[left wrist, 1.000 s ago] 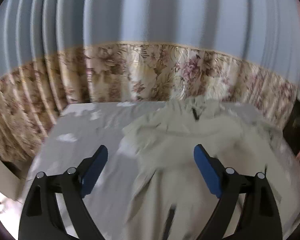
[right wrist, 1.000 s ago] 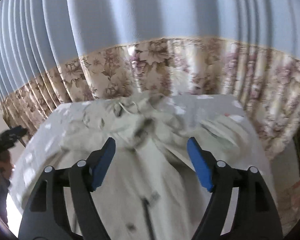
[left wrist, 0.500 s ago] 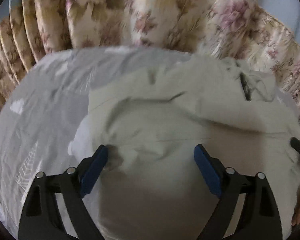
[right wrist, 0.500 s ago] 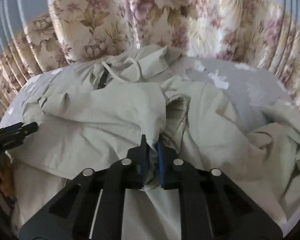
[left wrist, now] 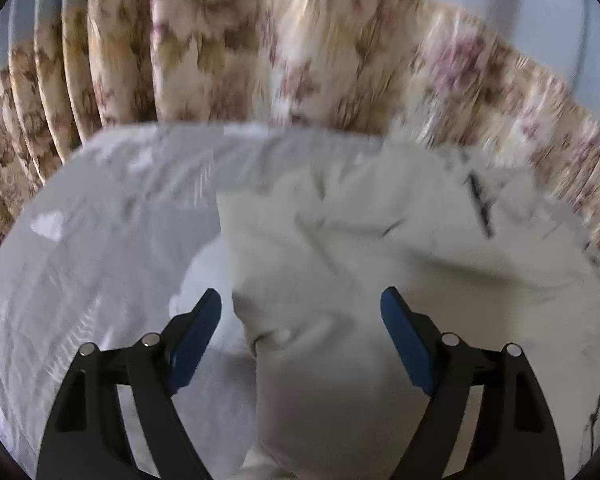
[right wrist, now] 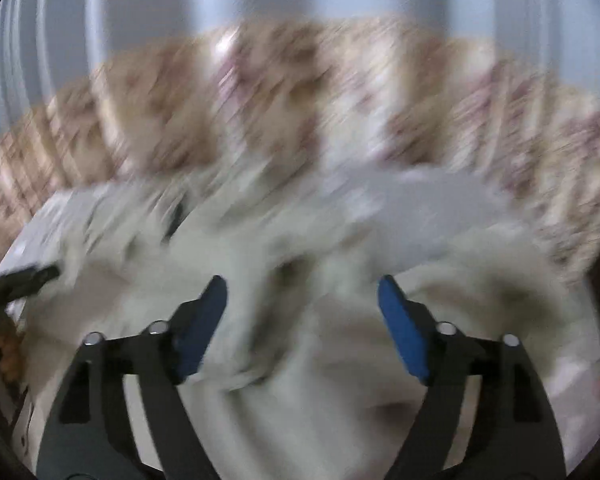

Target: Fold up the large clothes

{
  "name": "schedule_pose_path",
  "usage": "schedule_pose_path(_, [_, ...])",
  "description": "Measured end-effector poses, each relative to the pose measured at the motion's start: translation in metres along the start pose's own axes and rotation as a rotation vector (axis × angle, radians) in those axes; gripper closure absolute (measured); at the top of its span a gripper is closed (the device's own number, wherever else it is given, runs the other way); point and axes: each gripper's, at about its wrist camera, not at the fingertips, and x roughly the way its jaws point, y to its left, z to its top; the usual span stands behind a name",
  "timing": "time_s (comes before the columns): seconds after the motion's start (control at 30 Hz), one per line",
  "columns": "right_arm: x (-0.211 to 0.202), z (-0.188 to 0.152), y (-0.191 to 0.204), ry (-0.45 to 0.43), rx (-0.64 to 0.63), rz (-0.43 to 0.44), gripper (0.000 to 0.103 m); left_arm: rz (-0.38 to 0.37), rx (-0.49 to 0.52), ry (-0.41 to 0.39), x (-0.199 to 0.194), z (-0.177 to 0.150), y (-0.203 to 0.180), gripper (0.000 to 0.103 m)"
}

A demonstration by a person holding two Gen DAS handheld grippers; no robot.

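**Pale jacket lies rumpled on a grey-sheeted bed, both grippers wide above it**

A pleated curtain fills the background: plain grey-blue cloth above, a broad band of beige and pink flowers along its lower part. In front of it is a bed with a light grey sheet, smooth-looking, printed with faint white leaf or feather shapes.

On the sheet lies the jacket, a large cream to pale green garment of thin woven cloth. It is crumpled, with soft ridges and shadowed creases running across it. In the left wrist view it covers the right and middle of the bed, its left edge a fairly straight line against bare sheet. A dark zipper shows near its far end. The right wrist view is badly motion-blurred; the jacket there reads only as heaped pale folds.

The left gripper hangs over the jacket's near left edge, its jaws spread wide, blue pads clear of the cloth. The right gripper has its jaws spread too; they have just been opening, and jacket cloth lies below the gap, not pinched.

At the left edge of the right wrist view, a black gripper finger is dimly seen.
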Motion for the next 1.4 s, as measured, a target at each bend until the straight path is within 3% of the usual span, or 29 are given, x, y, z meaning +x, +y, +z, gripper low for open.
schedule_pose_path(0.1, [-0.016, 0.020, -0.045, -0.029, 0.051, -0.072, 0.013, -0.037, -0.023, -0.084, -0.024, 0.011, -0.004, 0.019])
schedule_pose_path(0.17, [-0.011, 0.026, -0.080, 0.033, 0.033, -0.160, 0.011, -0.064, -0.025, -0.125, -0.039, 0.015, -0.005, 0.015])
schedule_pose_path(0.27, [-0.010, 0.017, -0.120, 0.062, -0.043, -0.307, 0.008, -0.060, 0.019, -0.193, -0.058, 0.019, -0.012, 0.010])
schedule_pose_path(0.33, [-0.012, -0.002, -0.150, 0.067, -0.010, -0.351, 0.008, -0.035, 0.066, -0.243, -0.070, 0.019, -0.019, 0.009])
schedule_pose_path(0.4, [-0.009, -0.023, -0.180, 0.063, 0.122, -0.266, 0.008, -0.010, 0.096, -0.283, -0.076, 0.017, -0.023, 0.009])
schedule_pose_path(0.43, [-0.004, -0.033, -0.195, 0.078, 0.206, -0.157, 0.008, -0.002, 0.101, -0.295, -0.077, 0.016, -0.025, 0.009])
schedule_pose_path(0.5, [0.000, -0.035, -0.205, 0.063, 0.265, -0.071, 0.009, -0.015, 0.082, -0.279, -0.077, 0.016, -0.026, 0.009])
schedule_pose_path(0.57, [0.003, -0.031, -0.198, 0.059, 0.255, -0.078, 0.009, -0.045, 0.070, -0.268, -0.076, 0.015, -0.027, 0.009])
schedule_pose_path(0.67, [0.010, -0.026, -0.169, 0.077, 0.135, -0.075, 0.009, -0.035, 0.096, -0.264, -0.075, 0.011, -0.031, 0.009])
schedule_pose_path(0.7, [0.017, -0.025, -0.159, 0.100, 0.091, -0.125, 0.014, -0.026, 0.103, -0.269, -0.074, 0.011, -0.032, 0.009])
schedule_pose_path(0.77, [0.035, -0.029, -0.156, 0.176, 0.066, -0.251, 0.063, -0.025, 0.109, -0.265, -0.074, 0.009, -0.034, 0.009])
schedule_pose_path(0.8, [0.040, -0.030, -0.165, 0.192, 0.101, -0.278, 0.098, -0.027, 0.106, -0.265, -0.073, 0.009, -0.034, 0.009])
schedule_pose_path(0.93, [-0.002, -0.037, -0.243, 0.036, 0.414, -0.500, 0.098, -0.028, 0.089, -0.258, -0.072, 0.008, -0.030, 0.009])
schedule_pose_path(0.97, [-0.013, -0.041, -0.257, 0.013, 0.476, -0.508, 0.098, -0.034, 0.080, -0.256, -0.073, 0.009, -0.028, 0.009])
schedule_pose_path(1.1, [-0.015, -0.051, -0.266, 0.015, 0.526, -0.422, 0.086, -0.064, 0.046, -0.249, -0.073, 0.010, -0.024, 0.009])
schedule_pose_path(1.27, [-0.015, -0.068, -0.297, 0.009, 0.744, -0.247, 0.079, -0.060, 0.042, -0.234, -0.070, 0.010, -0.023, 0.009])
schedule_pose_path(1.3, [-0.015, -0.079, -0.307, 0.023, 0.814, -0.224, 0.061, -0.064, 0.037, -0.231, -0.070, 0.010, -0.022, 0.009])
schedule_pose_path(1.33, [-0.014, -0.083, -0.316, 0.036, 0.859, -0.223, 0.036, -0.070, 0.033, -0.228, -0.069, 0.010, -0.021, 0.009])
schedule_pose_path(1.4, [-0.017, -0.096, -0.331, 0.049, 0.936, -0.234, 0.028, -0.067, 0.030, -0.229, -0.070, 0.010, -0.020, 0.009])
